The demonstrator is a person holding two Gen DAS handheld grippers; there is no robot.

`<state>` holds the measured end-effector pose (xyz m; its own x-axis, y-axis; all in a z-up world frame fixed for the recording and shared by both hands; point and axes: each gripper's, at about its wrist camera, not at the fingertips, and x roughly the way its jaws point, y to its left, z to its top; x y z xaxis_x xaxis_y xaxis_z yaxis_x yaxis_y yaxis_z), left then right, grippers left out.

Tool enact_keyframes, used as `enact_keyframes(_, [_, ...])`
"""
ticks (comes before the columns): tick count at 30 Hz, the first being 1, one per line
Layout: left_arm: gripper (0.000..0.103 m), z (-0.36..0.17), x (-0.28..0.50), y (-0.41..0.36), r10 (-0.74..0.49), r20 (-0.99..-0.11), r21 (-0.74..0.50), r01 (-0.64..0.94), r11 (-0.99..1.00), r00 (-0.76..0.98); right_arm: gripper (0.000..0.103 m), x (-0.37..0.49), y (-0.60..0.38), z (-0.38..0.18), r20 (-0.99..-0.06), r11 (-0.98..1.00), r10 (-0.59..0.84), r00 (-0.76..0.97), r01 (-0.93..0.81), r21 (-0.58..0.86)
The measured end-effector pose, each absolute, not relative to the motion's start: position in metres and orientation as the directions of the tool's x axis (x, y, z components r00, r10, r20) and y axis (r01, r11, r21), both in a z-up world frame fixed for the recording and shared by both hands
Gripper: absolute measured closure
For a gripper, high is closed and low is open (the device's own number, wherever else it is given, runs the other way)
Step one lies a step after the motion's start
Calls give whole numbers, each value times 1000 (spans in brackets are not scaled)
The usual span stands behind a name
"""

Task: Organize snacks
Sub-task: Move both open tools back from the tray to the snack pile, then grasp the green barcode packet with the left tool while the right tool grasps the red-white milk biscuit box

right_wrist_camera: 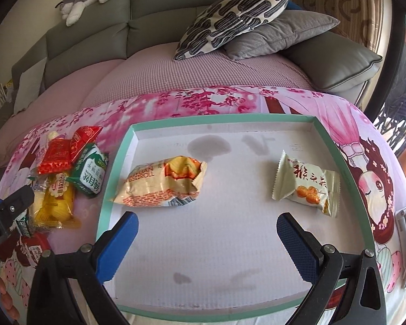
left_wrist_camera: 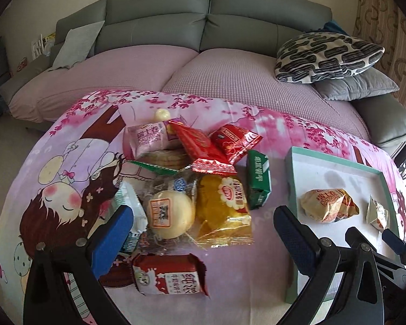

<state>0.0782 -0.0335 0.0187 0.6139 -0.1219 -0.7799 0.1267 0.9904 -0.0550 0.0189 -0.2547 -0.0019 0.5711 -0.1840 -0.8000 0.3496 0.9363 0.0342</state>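
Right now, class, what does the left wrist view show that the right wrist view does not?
Only the left wrist view shows the whole snack pile: the round pale bun, the pink packet and the red-and-white milk biscuit pack in full. Only the right wrist view shows all of the tray, including its bare near part, and the orange print on the small white packet. Both show the tan packet in the tray, the yellow snack, the green packet, and the sofa. Both grippers are open and empty.
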Motion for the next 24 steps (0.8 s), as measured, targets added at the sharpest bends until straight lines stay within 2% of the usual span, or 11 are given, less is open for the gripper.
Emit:
enact_keyframes(11, [0,18,81,30,-59,-791,-72,3,997,608,0,37,-197,-6,-801,971,-106,590,236,45])
enact_keyframes(24, [0,-3,84,63,-105,-831,-147,-34,989,546,0,47,-141,-13,-814,993,-3,581,101,68])
